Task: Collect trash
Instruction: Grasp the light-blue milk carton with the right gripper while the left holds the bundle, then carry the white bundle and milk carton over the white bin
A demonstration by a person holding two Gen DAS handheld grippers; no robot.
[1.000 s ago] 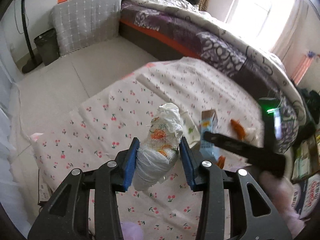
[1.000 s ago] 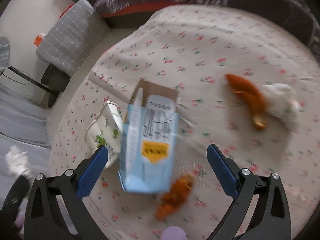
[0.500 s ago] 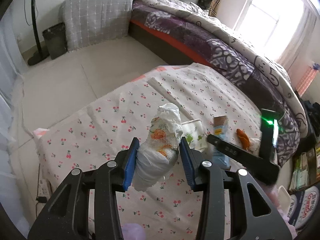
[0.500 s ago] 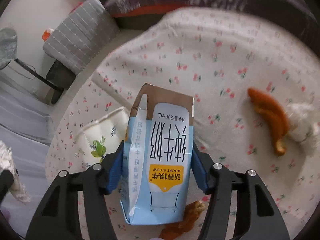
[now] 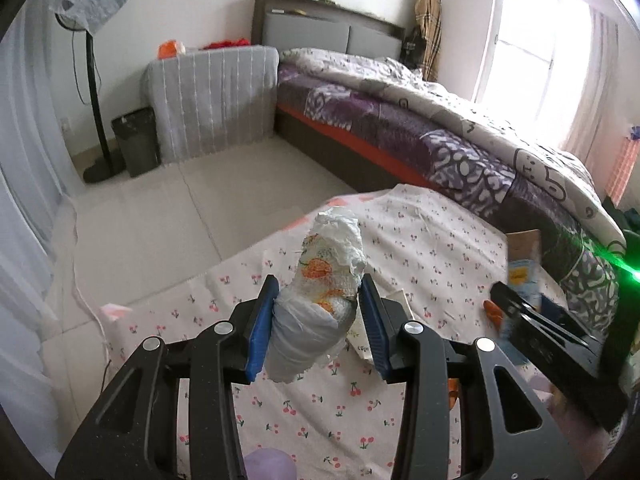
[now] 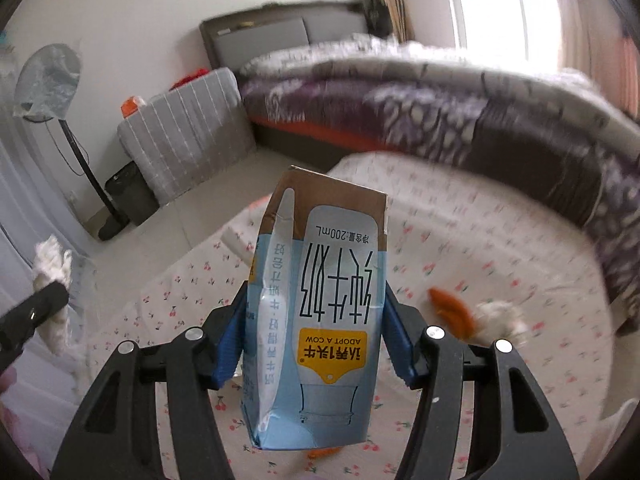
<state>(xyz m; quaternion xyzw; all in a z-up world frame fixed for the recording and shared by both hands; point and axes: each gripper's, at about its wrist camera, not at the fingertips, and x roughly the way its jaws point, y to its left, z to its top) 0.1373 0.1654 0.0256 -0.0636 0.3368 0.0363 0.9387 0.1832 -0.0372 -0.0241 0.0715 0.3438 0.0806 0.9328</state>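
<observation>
Two pieces of trash are in hand, none binned yet. Left gripper (image 5: 318, 322) pinches a rolled white diaper (image 5: 320, 304) with orange print, held above the cherry-print cloth (image 5: 420, 240). Right gripper (image 6: 312, 334) has just closed and now clamps a blue milk carton (image 6: 320, 320), lifted clear of the cloth. Carton reads "ADOPT A COW" and "200mL", upside down, plus Chinese characters. Left on the cloth, right of the carton: orange peel (image 6: 450, 308) touching a white tissue wad (image 6: 500, 320). Dark bin (image 5: 136, 140) stands far left by the fan stand; judged the likely drop point.
</observation>
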